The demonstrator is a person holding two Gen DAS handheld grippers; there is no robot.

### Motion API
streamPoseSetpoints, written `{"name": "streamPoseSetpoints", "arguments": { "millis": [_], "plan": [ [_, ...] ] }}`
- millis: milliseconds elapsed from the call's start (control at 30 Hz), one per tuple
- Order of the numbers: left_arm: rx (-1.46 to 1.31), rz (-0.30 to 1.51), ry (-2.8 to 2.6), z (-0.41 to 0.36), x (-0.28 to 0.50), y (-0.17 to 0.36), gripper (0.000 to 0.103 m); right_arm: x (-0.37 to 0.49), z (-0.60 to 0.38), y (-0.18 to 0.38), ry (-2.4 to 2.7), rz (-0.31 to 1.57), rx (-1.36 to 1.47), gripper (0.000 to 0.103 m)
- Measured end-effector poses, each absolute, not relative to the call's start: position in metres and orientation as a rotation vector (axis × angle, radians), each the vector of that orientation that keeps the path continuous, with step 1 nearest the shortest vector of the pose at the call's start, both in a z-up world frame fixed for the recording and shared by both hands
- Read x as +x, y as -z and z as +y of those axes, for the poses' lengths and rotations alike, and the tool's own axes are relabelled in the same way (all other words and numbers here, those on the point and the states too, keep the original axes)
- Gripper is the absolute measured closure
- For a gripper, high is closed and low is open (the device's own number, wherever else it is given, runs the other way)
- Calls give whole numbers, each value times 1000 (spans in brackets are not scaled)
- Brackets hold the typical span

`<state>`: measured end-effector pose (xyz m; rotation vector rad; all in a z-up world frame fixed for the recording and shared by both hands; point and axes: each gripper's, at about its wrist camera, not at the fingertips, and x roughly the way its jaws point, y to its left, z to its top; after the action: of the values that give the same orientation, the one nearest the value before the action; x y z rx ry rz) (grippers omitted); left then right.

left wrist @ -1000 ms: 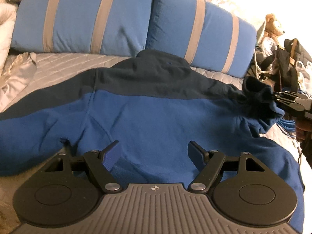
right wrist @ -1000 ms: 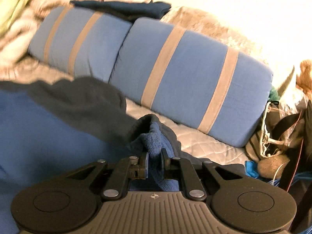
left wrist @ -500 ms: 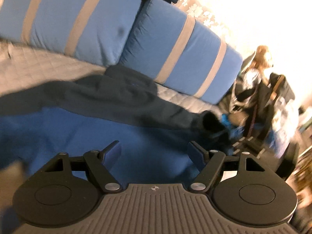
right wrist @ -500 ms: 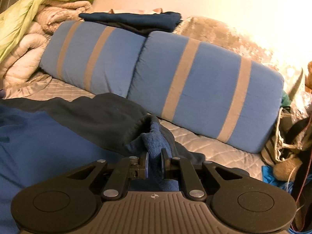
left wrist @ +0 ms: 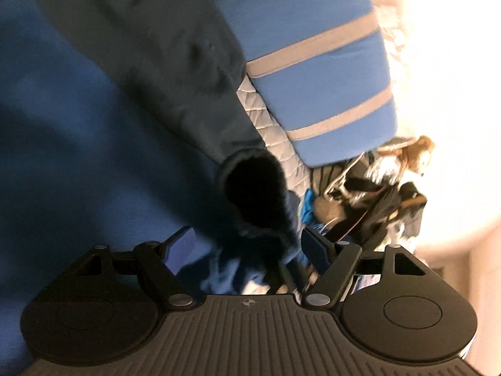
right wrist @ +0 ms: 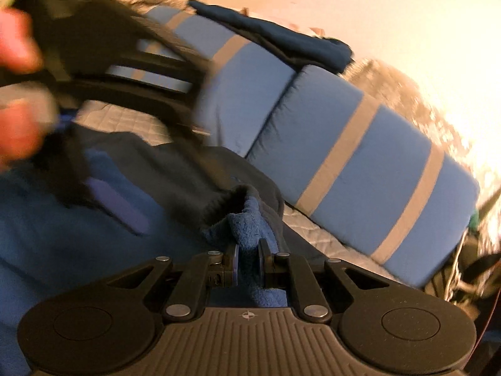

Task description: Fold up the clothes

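A blue fleece jacket with a dark navy yoke lies spread on the bed. My right gripper is shut on the sleeve cuff, which bunches up between its pads. My left gripper is open, right over that same dark cuff opening. The left gripper also shows in the right wrist view, blurred, just left of the cuff, with a hand behind it.
Two blue pillows with tan stripes line the far side of the quilted bed. A dark garment lies on top of them. Bags and clutter sit off the bed's right edge.
My left gripper has swung right across the jacket to the sleeve cuff and now appears in the right wrist view. The right gripper keeps its hold and has tilted.
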<state>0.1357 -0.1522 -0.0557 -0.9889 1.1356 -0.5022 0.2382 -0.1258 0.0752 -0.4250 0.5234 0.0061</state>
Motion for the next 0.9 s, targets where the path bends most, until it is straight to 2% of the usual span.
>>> {"name": "streamPoseSetpoints", "arguments": {
  "millis": [67, 133, 200, 367, 567, 633, 700, 733, 900],
  "plan": [
    [-1041, 1144, 494, -154, 143, 64, 30, 236, -114, -72, -17, 516, -471, 89],
    [-1056, 1148, 482, -155, 146, 67, 36, 234, -102, -69, -28, 507, -519, 89],
    [-1058, 1152, 470, -156, 149, 68, 56, 231, -93, -66, -35, 493, -569, 89],
    [-1034, 1146, 488, -152, 149, 66, 86, 223, -78, -63, -61, 463, -661, 89],
    [-991, 1099, 541, -147, 149, 52, 89, 221, -81, -66, -64, 438, -654, 83],
    [-980, 1080, 558, -145, 149, 46, 89, 224, -84, -67, -50, 446, -660, 62],
    [-968, 1061, 576, -143, 149, 41, 89, 228, -89, -66, -38, 456, -658, 47],
    [-962, 1052, 584, -142, 149, 38, 89, 230, -92, -66, -30, 463, -655, 42],
    [-930, 1001, 623, -133, 149, 18, 89, 245, -120, -61, 65, 496, -623, 34]
  ]
}}
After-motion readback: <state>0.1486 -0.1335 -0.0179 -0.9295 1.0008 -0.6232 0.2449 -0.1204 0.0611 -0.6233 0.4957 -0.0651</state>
